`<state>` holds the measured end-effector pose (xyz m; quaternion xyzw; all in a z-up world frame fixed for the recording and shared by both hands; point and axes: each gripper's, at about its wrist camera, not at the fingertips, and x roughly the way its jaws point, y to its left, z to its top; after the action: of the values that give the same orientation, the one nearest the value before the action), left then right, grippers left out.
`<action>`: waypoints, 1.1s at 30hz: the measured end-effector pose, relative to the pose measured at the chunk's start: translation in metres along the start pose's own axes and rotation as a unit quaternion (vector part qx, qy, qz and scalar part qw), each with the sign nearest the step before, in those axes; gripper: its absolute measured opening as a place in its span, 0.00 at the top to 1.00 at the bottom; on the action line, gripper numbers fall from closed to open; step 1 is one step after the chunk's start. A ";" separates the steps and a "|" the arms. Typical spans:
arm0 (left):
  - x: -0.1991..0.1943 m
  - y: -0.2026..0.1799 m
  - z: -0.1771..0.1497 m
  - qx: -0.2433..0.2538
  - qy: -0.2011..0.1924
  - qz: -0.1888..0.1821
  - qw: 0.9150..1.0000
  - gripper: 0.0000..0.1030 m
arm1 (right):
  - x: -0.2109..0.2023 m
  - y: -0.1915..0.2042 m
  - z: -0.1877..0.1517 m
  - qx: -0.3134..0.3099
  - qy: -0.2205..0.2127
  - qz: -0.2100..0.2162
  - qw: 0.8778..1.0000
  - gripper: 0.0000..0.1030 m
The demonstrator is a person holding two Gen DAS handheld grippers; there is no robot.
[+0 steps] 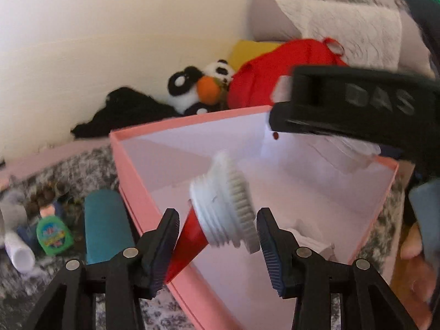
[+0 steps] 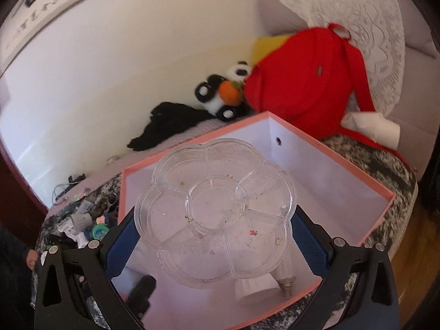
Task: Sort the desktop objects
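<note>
A pink box (image 1: 129, 176) with a white inside sits on the mottled surface; it also shows in the right wrist view (image 2: 343, 159). My left gripper (image 1: 217, 236) is open over its near edge. A white round brush head (image 1: 225, 206) on a red handle (image 1: 189, 242) is between the fingers, blurred, not clamped. My right gripper (image 2: 214, 236) is shut on a clear flower-shaped divided tray (image 2: 217, 209) and holds it above the box. The right gripper also shows in the left wrist view (image 1: 343, 110) over the box's far corner.
A teal case (image 1: 106, 225), a green bottle (image 1: 53, 236) and small clutter lie left of the box. A red bag (image 2: 302, 82), a panda plush (image 2: 222, 93) and black cloth (image 2: 167, 126) lie behind it. Inside the box lies a white item (image 2: 275, 280).
</note>
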<state>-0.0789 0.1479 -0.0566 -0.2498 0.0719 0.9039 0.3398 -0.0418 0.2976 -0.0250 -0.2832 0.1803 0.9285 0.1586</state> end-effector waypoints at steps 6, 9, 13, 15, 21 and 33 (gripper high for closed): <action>-0.014 0.000 -0.001 -0.014 -0.025 0.023 0.999 0.06 | 0.003 0.011 0.004 -0.010 -0.004 -0.001 1.000 0.00; -0.034 0.017 0.000 -0.044 -0.047 0.034 0.997 0.04 | -0.005 0.023 0.004 -0.015 -0.025 0.013 0.999 0.00; -0.063 0.054 -0.005 -0.091 -0.072 0.088 0.989 0.02 | -0.021 0.043 0.001 -0.008 -0.059 0.052 0.997 0.00; -0.081 0.081 -0.014 -0.119 -0.071 0.136 0.981 0.01 | -0.027 0.057 -0.005 -0.007 -0.073 0.080 0.994 0.00; -0.124 0.162 -0.049 -0.172 -0.038 0.270 0.947 0.01 | -0.034 0.117 -0.032 -0.046 -0.079 0.137 0.986 0.00; -0.122 0.307 -0.137 -0.275 0.074 0.304 0.909 0.01 | -0.008 0.226 -0.099 -0.167 -0.026 0.190 0.967 0.00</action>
<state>-0.1448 -0.1962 -0.1261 -0.3652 -0.0820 0.9265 -0.0394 -0.0787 0.0544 -0.0417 -0.2419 0.0693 0.9656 -0.0653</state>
